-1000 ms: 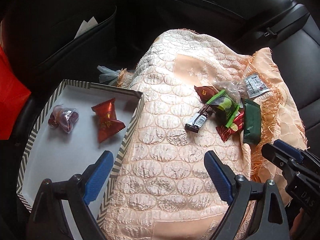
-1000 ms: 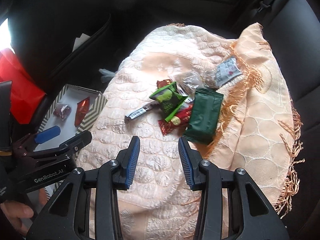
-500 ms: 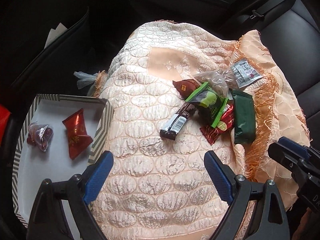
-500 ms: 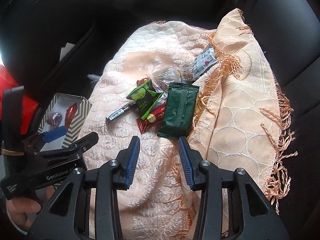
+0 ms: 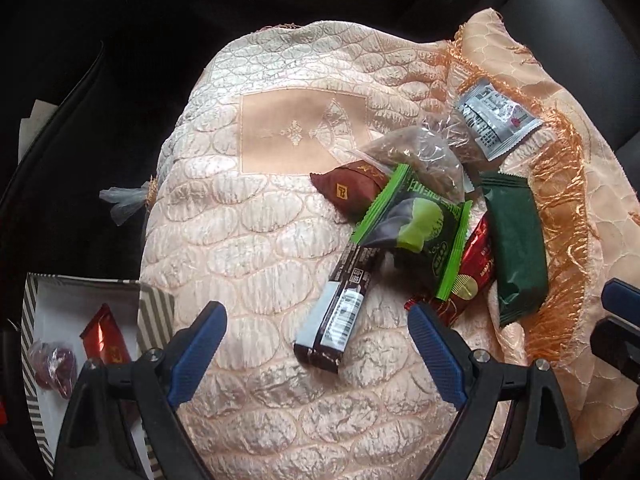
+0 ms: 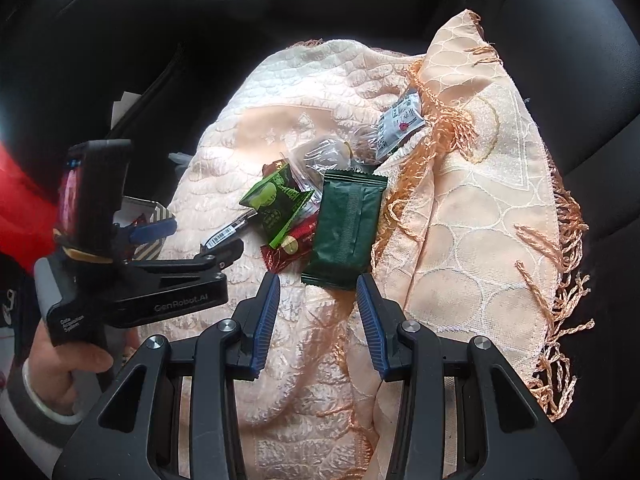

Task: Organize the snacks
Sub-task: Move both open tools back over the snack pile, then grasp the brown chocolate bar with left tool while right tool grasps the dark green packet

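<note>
Peach quilted cloth [image 5: 256, 240] on car seat carries snack heap: dark bar [image 5: 340, 308], green-edged packet [image 5: 416, 228], dark green pouch [image 6: 346, 232], red wrapper [image 5: 468, 276]. Left tongs [image 5: 316, 344] spread wide, empty, just short of bar. Right tongs [image 6: 318, 312] partly open, empty, near pouch.

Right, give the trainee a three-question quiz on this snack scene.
1. True or false: the left gripper is shut on the slim dark bar.
2. Which packet lies straight ahead of the right gripper? A) dark green packet B) white sachet C) lime-green packet
3. How many snacks lie in the striped box?

Key: 1 false, its jaws stand wide open. 2 A. 3 two: a red candy and a purple candy.
</note>
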A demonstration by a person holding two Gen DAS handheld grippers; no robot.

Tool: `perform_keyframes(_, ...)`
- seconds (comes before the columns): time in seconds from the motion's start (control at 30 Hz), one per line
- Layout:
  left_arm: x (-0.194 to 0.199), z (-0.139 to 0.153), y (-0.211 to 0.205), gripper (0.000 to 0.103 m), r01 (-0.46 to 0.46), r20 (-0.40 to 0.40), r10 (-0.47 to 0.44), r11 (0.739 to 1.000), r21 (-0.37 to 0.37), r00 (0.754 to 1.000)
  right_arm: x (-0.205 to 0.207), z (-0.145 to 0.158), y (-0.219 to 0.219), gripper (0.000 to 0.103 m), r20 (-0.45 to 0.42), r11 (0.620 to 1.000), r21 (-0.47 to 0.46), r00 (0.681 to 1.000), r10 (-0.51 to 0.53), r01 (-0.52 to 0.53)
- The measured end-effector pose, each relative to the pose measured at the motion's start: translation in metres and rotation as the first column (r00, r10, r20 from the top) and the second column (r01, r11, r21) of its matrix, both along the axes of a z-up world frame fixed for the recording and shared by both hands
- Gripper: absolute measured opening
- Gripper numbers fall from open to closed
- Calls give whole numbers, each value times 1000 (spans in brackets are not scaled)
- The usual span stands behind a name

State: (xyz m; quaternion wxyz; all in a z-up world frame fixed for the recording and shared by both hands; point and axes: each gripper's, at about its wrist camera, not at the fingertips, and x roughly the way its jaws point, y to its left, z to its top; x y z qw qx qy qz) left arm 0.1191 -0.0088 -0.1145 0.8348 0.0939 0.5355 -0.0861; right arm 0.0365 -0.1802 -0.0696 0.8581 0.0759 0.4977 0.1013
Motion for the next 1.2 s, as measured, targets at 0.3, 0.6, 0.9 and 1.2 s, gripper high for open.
perform_keyframes(0.3,22,-9,11,47,-18,-25,17,998,-57,1000,9,0,-2,39,8,1000,11,1000,1,-1)
perform_keyframes(0.6,-3,8,21,19,-30,2,30,992,-126,1000,31,-9,-3,39,-26,999,20,999,-41,42)
perform_keyframes(0.9,-32,19,26,16,-46,7,48,985,-165,999,58,-28,0,39,-86,995,12,991,-99,101)
perform_keyframes(1.2,-40,13,34,16,-71,-29,67,980,-185,997,94,-47,15,48,-166,989,-97,978,-125,110)
